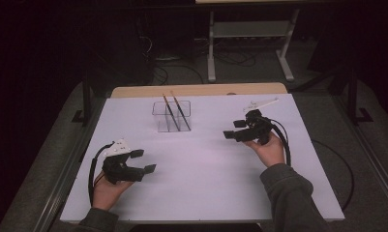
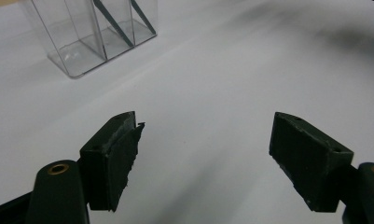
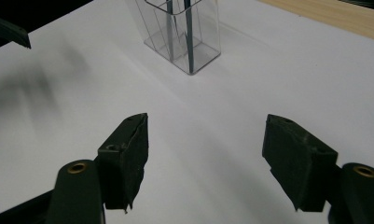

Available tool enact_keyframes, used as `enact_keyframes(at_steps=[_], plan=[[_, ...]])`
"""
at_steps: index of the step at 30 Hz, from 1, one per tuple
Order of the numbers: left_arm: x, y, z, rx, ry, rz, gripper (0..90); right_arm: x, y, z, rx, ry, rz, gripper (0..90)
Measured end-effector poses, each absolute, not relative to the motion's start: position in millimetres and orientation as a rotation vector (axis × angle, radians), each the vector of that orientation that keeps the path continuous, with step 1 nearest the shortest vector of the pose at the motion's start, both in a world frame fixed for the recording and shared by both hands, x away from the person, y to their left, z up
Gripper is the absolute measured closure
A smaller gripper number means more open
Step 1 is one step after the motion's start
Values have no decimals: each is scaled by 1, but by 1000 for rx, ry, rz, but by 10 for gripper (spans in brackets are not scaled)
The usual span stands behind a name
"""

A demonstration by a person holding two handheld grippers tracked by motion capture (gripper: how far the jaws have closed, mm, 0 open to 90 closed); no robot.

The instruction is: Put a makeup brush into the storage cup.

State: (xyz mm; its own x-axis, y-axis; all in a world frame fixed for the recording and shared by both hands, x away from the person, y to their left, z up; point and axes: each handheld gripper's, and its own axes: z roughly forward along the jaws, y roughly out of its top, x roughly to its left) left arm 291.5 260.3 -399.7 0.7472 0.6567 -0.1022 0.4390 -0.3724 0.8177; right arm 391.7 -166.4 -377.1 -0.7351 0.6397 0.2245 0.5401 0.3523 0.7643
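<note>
A clear plastic organiser (image 1: 171, 116) with narrow compartments stands at the back middle of the white table top (image 1: 206, 169). Two thin brushes (image 1: 176, 110) with brown handles lean in it. My left gripper (image 1: 144, 161) rests at the front left, open, nothing between its jaws; in the left gripper view (image 2: 203, 121) the organiser (image 2: 89, 37) is ahead to the upper left. My right gripper (image 1: 233, 129) is held at the right, open and empty, pointing left. The right gripper view (image 3: 205, 119) looks towards the organiser (image 3: 182, 35).
A thin white object (image 1: 261, 103) lies at the back right of the table. A bare wooden strip (image 1: 196, 90) runs along the far edge. Cables trail from both grippers. A metal stand (image 1: 249, 34) is on the floor beyond.
</note>
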Motion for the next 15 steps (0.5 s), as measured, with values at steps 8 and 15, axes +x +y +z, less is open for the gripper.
enact_keyframes(at_steps=[8,15], plan=[[294,260,-400,2036,816,313,209,383,-172,-379,1088,2474,1345,303],[296,260,-399,2012,847,327,206,377,-176,-386,1090,2470,1351,292]])
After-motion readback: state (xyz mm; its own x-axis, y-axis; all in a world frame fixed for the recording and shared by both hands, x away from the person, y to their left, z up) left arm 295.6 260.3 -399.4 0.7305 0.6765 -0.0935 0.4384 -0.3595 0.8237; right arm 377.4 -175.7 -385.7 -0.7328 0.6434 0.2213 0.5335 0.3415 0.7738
